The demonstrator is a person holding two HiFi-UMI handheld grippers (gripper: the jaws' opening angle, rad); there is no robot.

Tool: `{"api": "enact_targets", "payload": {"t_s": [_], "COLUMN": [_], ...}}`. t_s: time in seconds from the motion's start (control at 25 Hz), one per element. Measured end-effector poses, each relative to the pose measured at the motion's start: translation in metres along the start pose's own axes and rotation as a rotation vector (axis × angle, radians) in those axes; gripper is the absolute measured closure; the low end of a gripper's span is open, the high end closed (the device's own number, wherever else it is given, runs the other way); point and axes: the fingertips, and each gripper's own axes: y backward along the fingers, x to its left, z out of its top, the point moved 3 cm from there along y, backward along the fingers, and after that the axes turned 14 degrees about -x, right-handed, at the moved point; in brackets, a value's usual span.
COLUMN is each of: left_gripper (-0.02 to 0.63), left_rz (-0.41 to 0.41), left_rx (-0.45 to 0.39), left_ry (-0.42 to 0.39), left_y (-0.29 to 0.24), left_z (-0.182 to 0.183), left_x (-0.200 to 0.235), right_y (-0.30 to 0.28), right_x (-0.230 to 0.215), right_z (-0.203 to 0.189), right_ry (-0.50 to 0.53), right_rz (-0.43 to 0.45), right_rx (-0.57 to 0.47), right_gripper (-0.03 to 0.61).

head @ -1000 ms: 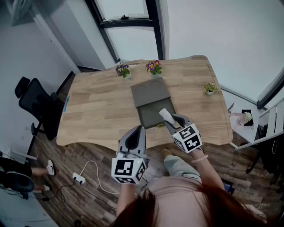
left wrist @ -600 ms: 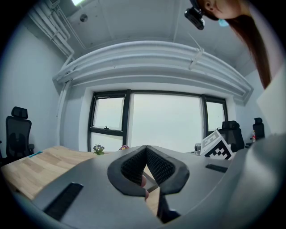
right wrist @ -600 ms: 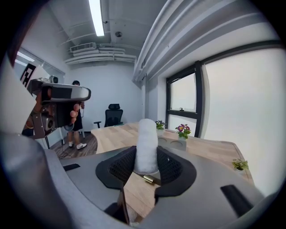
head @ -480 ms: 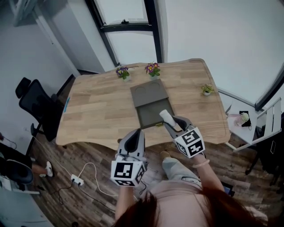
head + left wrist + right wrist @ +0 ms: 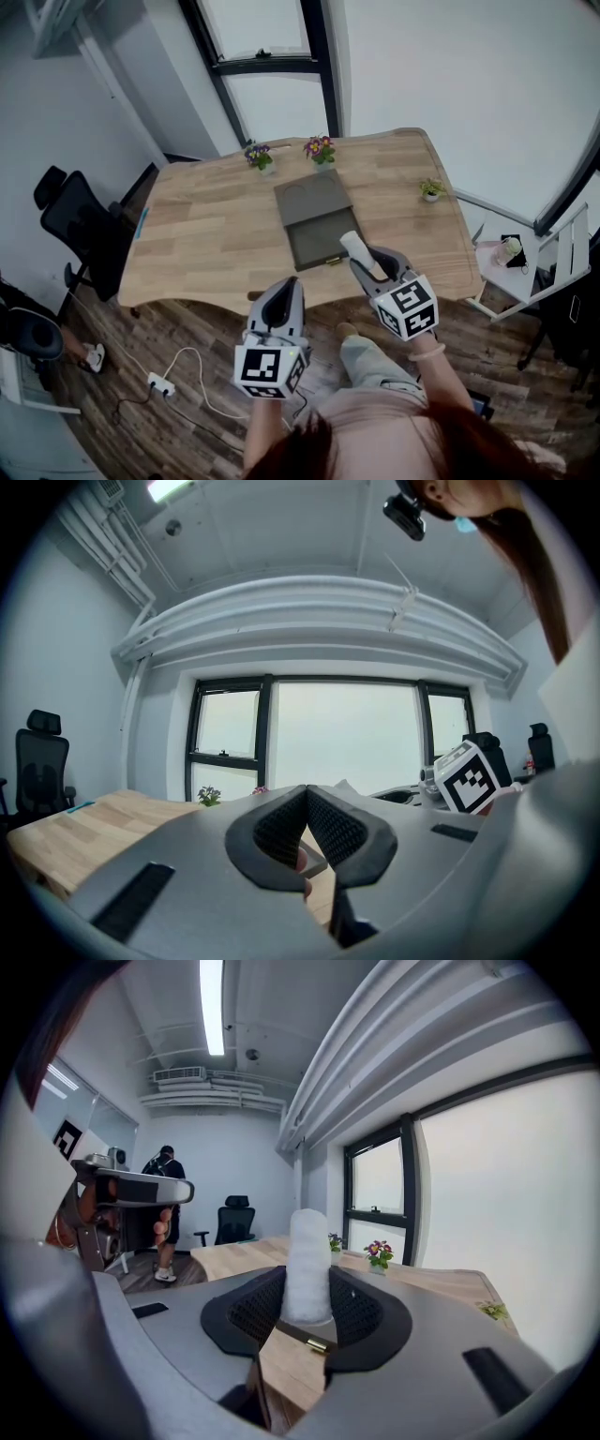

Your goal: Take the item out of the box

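Since a second ago the right gripper (image 5: 367, 266) has drawn a little back from the box (image 5: 313, 199) toward the near edge of the counter (image 5: 206, 234), with the roll (image 5: 355, 250) still in it. The person at the left edge (image 5: 33, 333) has also shifted on the floor.

The wooden counter stands under a tall window (image 5: 272, 89), with a black chair (image 5: 80, 230) at its left end. The dark grey box lies open mid-counter, its lid flat on the far side and its tray nearer.

The left gripper (image 5: 289, 283) hangs by the near edge, left of the box. Its fingers (image 5: 281, 822) are pressed together with nothing between them.

The right gripper's fingers (image 5: 255, 1309) pinch the white roll (image 5: 307, 1265), which stands upright between them. It is out of the box, above the tray's near right corner. Just below it in the right gripper view is the box's brass clasp (image 5: 316, 1345).

Each gripper's cube (image 5: 268, 364) carries black-and-white square markers.

Around the box, well apart from it, stand three small plants. Two with purple flowers (image 5: 260, 155) (image 5: 320, 147) are at the far edge, and a green one (image 5: 430, 188) is at the right. A white power strip (image 5: 157, 382) lies on the floor, left of the left gripper.
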Motion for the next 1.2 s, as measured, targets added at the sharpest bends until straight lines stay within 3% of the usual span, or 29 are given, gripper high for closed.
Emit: {"api": "enact_targets", "payload": {"t_s": [0.52,1.2], "left_gripper": [0.611,0.611], "left_rz": [-0.009,0.074], "left_rx": [-0.016,-0.038], "left_ry": [-0.022,-0.018], "left_y": [0.020,0.015], "left_z": [0.013,0.021], "left_x": [-0.011,-0.024], "right_y": [0.025,0.041], "right_x": [0.018,0.011], "right_z": [0.034,0.064], "right_ry": [0.026,0.060], "right_rz": [-0.002,0.039], "right_rx": [-0.085,-0.153], "right_gripper": [0.449,0.449]}}
